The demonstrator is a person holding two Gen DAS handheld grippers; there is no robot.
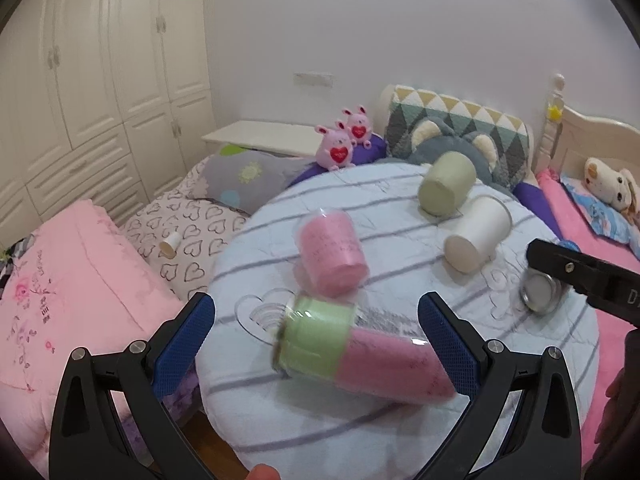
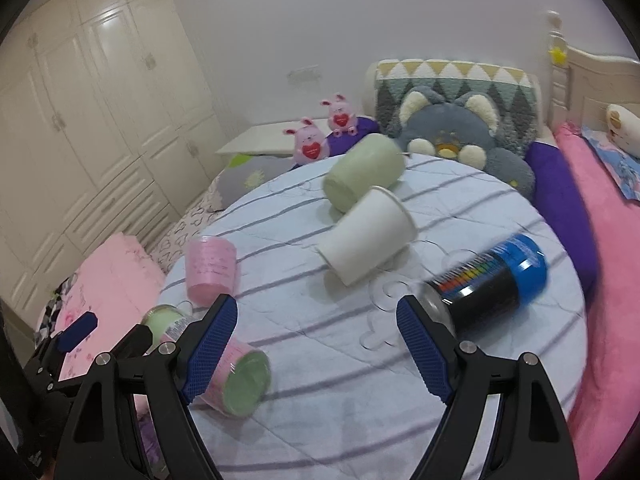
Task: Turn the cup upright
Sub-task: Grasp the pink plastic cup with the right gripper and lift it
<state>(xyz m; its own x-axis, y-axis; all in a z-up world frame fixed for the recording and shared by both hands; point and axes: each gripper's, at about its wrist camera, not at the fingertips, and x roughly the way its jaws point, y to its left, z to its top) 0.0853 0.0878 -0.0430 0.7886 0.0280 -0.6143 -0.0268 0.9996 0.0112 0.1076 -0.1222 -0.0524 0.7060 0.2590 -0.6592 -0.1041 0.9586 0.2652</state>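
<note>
**Cups on their sides, both grippers spread wide**

On the round table under a pale blue striped quilted cloth, five cups and a can, most of them tipped over. Nearest the left gripper: a clear plastic tumbler with a pink and green lining, lying on its side, between the blue-padded fingers but gripped by neither, though its pink end lies close to the right-hand pad. Jaws spread wide, nothing held. Just beyond, a second clear tumbler with pink lining, leaning, bottom end toward the camera. Farther right, a white paper cup on its side, touching or just beside a sage green cup, also on its side, at the far edge of the table.

From the right wrist view: right gripper likewise gaping, empty, hovering over bare cloth. Just right of its right finger, a black spray can with a blue cap, lying down, metal base close to the fingertip; contact not clear. White paper cup ahead, mouth pointing far right. Sage green cup behind it. Pink-lined tumbler to the left; pink and green tumbler near left, partly behind the left finger.

Beyond the table: a grey plush cat, two pink plush rabbits, a cream wardrobe, a pink quilt.
</note>
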